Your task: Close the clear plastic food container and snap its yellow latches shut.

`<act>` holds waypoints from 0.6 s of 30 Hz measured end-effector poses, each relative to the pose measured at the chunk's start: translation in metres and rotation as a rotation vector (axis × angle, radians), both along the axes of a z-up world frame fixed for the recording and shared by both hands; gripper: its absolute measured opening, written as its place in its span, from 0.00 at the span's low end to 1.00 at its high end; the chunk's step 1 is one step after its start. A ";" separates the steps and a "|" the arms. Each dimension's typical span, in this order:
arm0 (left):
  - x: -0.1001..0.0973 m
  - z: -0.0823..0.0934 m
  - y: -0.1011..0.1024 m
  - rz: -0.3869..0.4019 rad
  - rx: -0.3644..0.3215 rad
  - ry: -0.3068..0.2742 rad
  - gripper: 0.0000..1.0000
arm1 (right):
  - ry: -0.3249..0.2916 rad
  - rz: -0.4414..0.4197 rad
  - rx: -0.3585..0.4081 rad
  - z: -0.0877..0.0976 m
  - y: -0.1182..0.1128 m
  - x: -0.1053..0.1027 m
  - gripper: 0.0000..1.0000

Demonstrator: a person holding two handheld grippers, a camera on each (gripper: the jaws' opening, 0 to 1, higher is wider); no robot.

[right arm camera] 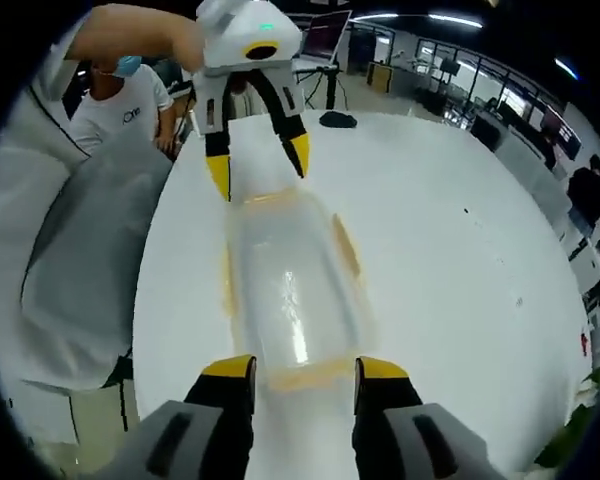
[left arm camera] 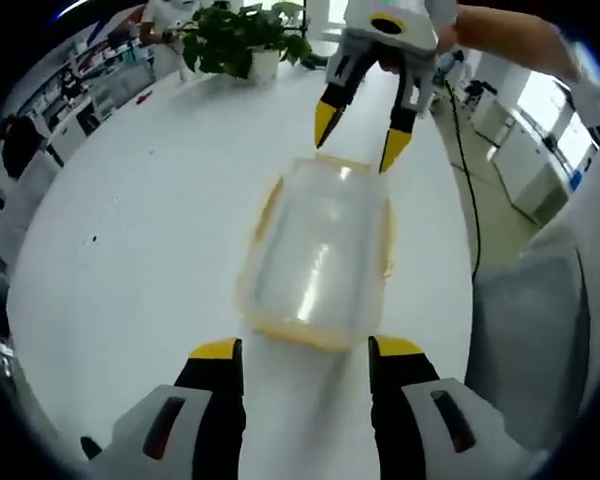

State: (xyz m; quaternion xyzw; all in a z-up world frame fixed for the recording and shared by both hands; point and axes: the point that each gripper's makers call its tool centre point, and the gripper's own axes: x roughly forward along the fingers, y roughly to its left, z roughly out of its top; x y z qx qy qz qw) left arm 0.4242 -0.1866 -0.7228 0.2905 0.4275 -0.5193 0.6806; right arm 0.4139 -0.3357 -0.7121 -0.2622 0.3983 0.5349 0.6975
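One clear plastic food container (left arm camera: 315,255) is lying in the middle of a long white table (left arm camera: 130,230), lid on, with yellow latches (left arm camera: 267,205) running along its sides. I cannot tell whether anything is inside it; the picture is blurring there. Two grippers are facing each other over it, one at each short end. The left gripper (left arm camera: 305,352) is hanging with its yellow-tipped jaws spread apart at the near end of the container, gripping nothing. The right gripper (right arm camera: 305,371) is doing the same from the opposite end, jaws parted either side of the container's edge, with nothing between them pressed.

The left gripper view is taking in one potted plant (left arm camera: 242,38) at the far end of the table and a black cable (left arm camera: 463,170) trailing along the table's right edge. The right gripper view is showing a dark object (right arm camera: 337,120) lying far down the table and one person in a white shirt (right arm camera: 120,100) standing at the left.
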 end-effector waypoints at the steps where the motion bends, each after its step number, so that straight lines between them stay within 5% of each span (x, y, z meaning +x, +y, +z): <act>1: 0.001 -0.001 0.001 0.023 0.000 0.002 0.45 | 0.000 -0.021 0.001 0.001 0.000 0.002 0.35; 4: -0.002 0.001 -0.006 0.152 -0.075 0.088 0.48 | 0.000 -0.082 -0.012 0.001 -0.001 0.007 0.39; 8: -0.001 0.001 -0.005 0.263 -0.102 0.141 0.45 | 0.132 -0.267 -0.021 -0.008 -0.007 0.002 0.48; 11: -0.004 0.003 -0.014 0.401 -0.189 0.243 0.48 | 0.170 -0.349 -0.035 -0.015 -0.013 0.003 0.47; 14: -0.001 0.000 -0.013 0.447 -0.193 0.243 0.49 | 0.218 -0.483 -0.019 -0.018 -0.016 0.005 0.44; 18: 0.002 -0.007 -0.011 0.531 -0.183 0.254 0.50 | 0.257 -0.558 -0.004 -0.020 -0.014 0.006 0.40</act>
